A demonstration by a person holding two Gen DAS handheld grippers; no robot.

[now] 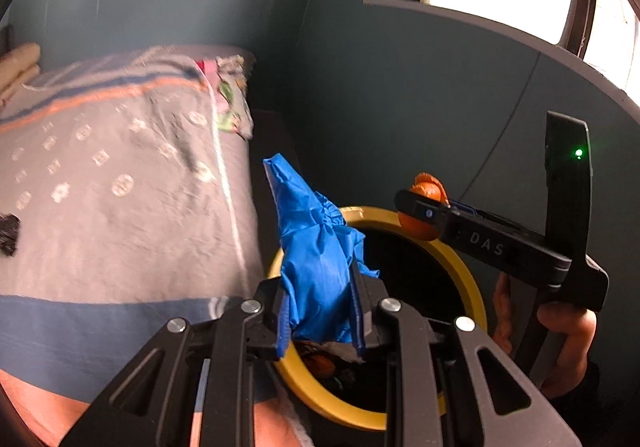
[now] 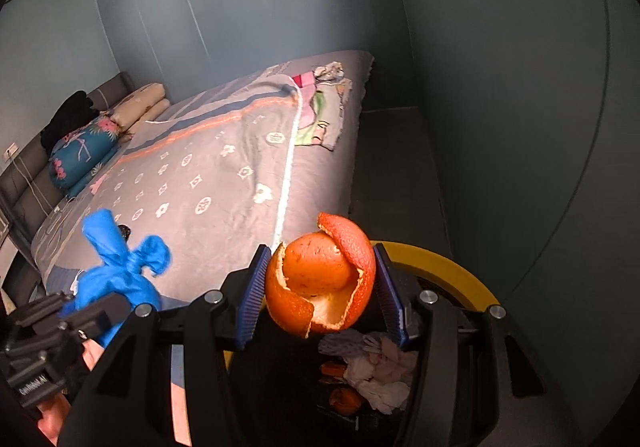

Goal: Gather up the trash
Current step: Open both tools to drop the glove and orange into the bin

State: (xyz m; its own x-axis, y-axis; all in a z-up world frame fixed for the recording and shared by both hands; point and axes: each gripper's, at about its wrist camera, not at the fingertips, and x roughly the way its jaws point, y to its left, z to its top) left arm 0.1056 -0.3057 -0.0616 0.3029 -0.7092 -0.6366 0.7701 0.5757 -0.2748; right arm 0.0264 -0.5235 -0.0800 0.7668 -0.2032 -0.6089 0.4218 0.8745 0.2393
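Trash is held in both grippers above a yellow-rimmed bin point(image 1: 476, 279) that stands on the floor at the foot corner of the bed point(image 2: 224, 167). A crumpled blue bag point(image 1: 316, 259) is pinched between the jaws of the left gripper point(image 1: 320, 311) over the bin's near rim. An orange peel point(image 2: 324, 279), curled open, is clamped between the blue pads point(image 2: 252, 295) of the right gripper point(image 2: 324, 287), over the bin's mouth. Tissues point(image 2: 380, 371) and more peel are seen inside the bin.

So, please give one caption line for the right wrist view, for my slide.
Right tongs hold an orange peel above the yellow-rimmed bin beside the bed.
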